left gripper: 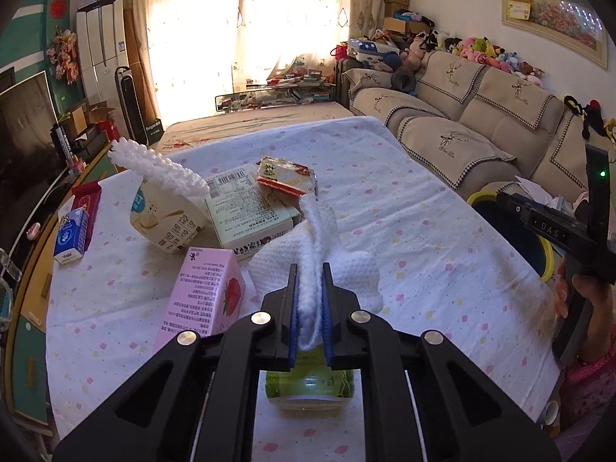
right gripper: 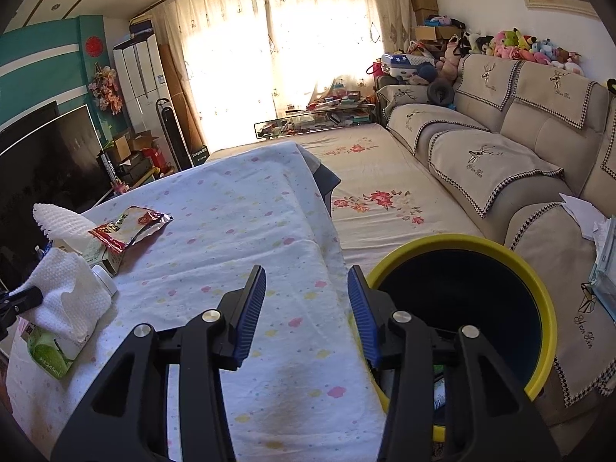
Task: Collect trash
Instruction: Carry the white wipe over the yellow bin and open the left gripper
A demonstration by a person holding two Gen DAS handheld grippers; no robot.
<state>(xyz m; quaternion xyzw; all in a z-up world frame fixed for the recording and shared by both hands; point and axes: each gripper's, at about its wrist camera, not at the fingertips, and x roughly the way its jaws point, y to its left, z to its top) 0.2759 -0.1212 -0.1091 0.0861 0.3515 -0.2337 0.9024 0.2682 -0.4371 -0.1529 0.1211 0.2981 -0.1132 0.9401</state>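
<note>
On the table (left gripper: 423,231) lie two white textured cloths: one crumpled cloth (left gripper: 327,269) in the middle and one foam-like net sleeve (left gripper: 154,165) at the far left. There are two cartons, a pink strawberry carton (left gripper: 204,296) and a cream cup-shaped carton (left gripper: 165,219), one flat printed box (left gripper: 246,208), one red snack wrapper (left gripper: 285,177), one blue tissue pack (left gripper: 71,238) and one green bottle (left gripper: 308,385). Beside the table stands one yellow-rimmed bin (right gripper: 481,246). Two grippers show, left (left gripper: 310,269) and right (right gripper: 307,273).

The green bottle (left gripper: 308,385) is mostly hidden behind the left gripper (left gripper: 311,304) and the white cloth (left gripper: 315,269). Bin (right gripper: 539,296) bottom is blocked by the right gripper (right gripper: 306,308), so its contents are unreadable. Box (left gripper: 246,208) print is too small.
</note>
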